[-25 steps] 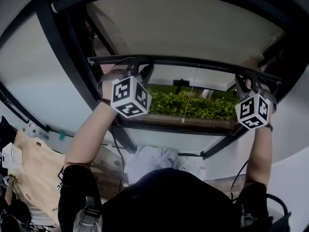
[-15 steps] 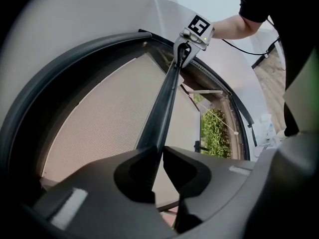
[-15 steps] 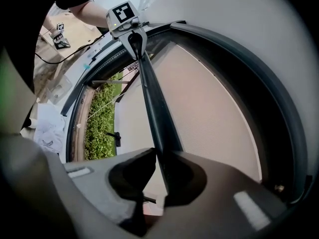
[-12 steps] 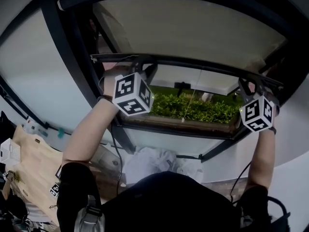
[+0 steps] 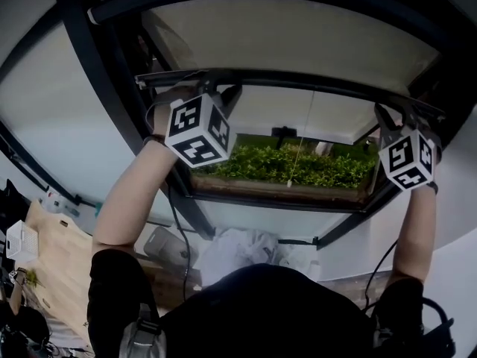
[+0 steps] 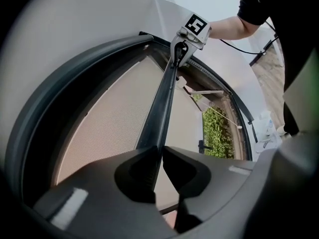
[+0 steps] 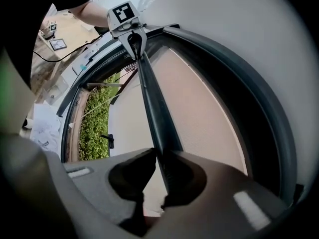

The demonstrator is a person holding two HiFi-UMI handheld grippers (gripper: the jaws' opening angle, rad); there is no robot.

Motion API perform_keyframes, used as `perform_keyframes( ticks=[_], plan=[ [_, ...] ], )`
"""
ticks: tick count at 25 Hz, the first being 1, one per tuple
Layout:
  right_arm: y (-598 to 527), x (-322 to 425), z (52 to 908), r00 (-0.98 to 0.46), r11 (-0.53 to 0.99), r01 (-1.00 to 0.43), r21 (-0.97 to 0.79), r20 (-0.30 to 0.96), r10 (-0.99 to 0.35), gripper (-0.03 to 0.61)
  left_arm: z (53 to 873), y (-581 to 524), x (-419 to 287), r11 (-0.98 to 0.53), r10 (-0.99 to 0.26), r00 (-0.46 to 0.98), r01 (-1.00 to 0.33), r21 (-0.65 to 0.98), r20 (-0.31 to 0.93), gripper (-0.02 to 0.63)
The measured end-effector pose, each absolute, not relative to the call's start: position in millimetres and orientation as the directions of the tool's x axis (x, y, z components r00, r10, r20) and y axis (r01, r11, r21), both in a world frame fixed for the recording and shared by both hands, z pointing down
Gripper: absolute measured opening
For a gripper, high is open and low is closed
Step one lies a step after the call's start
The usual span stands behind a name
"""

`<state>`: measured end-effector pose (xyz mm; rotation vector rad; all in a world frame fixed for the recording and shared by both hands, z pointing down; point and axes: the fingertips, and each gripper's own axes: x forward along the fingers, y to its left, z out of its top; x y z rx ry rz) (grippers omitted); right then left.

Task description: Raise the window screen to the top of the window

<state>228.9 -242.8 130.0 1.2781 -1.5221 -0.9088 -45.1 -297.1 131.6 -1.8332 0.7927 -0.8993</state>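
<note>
The window screen's dark bottom bar (image 5: 298,82) runs across the window, with beige mesh (image 5: 298,32) above it. My left gripper (image 5: 223,97) is shut on the bar's left end, and its jaws have just closed a little tighter on it. My right gripper (image 5: 393,118) is shut on the bar's right end. In the left gripper view the bar (image 6: 162,108) runs from my left gripper (image 6: 160,151) away to my right gripper (image 6: 180,51). In the right gripper view the bar (image 7: 152,103) leads from my right gripper (image 7: 158,156) to my left gripper (image 7: 135,41).
Below the bar, a green hedge (image 5: 298,166) shows through the glass. A thin pull cord (image 5: 298,151) hangs down in front of it. The dark window frame (image 5: 97,73) curves round the opening. White cloth (image 5: 238,246) and a wooden surface (image 5: 52,267) lie below.
Both grippers have risen together with the bar. The gap below the bar has grown taller and shows more of the hedge.
</note>
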Motion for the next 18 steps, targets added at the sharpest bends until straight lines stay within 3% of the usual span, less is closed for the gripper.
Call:
perform_keyframes(
  ticks=[10, 18],
  plan=[
    [-250.2, 228.9, 106.1, -0.001, 0.211, -0.236, 0.949, 0.217, -0.976, 0.041, 102.3, -299.5, -43.4, -0.378, -0.808, 0.527, -0.121, -0.918, 0.263, 0.038],
    [-243.3, 226.9, 70.2, -0.003, 0.141, -0.234, 0.962, 0.144, -0.990, 0.040, 67.8, -295.1, -46.0, -0.302, -0.825, 0.536, -0.152, -0.941, 0.178, 0.040]
  ],
)
